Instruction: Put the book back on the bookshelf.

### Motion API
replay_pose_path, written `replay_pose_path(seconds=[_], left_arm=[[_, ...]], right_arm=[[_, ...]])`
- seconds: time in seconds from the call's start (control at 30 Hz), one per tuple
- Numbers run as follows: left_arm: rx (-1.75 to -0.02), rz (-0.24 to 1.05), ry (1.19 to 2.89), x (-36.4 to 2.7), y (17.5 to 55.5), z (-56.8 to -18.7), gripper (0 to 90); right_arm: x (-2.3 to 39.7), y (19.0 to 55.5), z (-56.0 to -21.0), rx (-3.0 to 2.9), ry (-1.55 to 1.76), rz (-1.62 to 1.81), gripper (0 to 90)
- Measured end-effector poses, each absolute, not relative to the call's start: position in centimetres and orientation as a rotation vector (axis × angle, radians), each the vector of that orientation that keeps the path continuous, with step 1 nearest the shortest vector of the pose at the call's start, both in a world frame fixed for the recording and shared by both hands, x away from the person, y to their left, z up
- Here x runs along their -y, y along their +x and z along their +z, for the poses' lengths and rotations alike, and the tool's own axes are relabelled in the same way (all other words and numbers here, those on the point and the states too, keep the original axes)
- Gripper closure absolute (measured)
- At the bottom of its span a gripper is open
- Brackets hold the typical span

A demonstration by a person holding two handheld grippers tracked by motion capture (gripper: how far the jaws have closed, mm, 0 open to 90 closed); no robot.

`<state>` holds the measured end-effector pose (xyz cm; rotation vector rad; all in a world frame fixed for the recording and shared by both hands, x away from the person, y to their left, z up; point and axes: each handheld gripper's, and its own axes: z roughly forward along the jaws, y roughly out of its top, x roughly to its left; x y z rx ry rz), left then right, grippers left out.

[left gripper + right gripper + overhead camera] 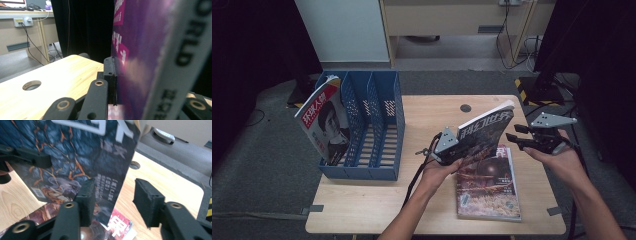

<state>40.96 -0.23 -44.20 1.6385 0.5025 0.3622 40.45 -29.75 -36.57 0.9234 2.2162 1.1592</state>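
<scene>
My left gripper is shut on a dark lava-patterned magazine and holds it upright above the table's middle. In the left gripper view one black pad presses on the purple cover, and the white spine stands at the right. My right gripper hovers just right of that magazine with its jaws open. In the right gripper view the free edge of the magazine hangs between the two pads of my right gripper, and the right pad stands clear of it. A second magazine lies flat below.
A blue file rack stands at the table's left, with a red-and-white magazine leaning in its leftmost slot. The wooden table has a round cable hole near its far edge. Dark curtains and a desk lie beyond.
</scene>
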Motion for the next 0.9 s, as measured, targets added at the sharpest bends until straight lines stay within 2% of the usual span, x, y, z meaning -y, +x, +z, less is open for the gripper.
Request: replay_pose_path(seconds=[0.4, 0.7, 0.9], left_arm=[[-0.506, 0.356, 1.634, 0.2, 40.9, -44.2, 82.3], [-0.512, 0.355, 1.630, 0.2, 41.0, -44.2, 82.3], [-0.519, 0.359, 1.625, 0.2, 41.0, -44.3, 82.4]], right_arm=[[29.3, 40.9, -38.7, -2.255, 0.969, 1.101, 33.6], [29.2, 41.4, -40.6, -2.268, 1.064, 1.026, 12.6], [29.4, 41.5, -42.7, -2.284, 1.199, 0.942, 10.2]])
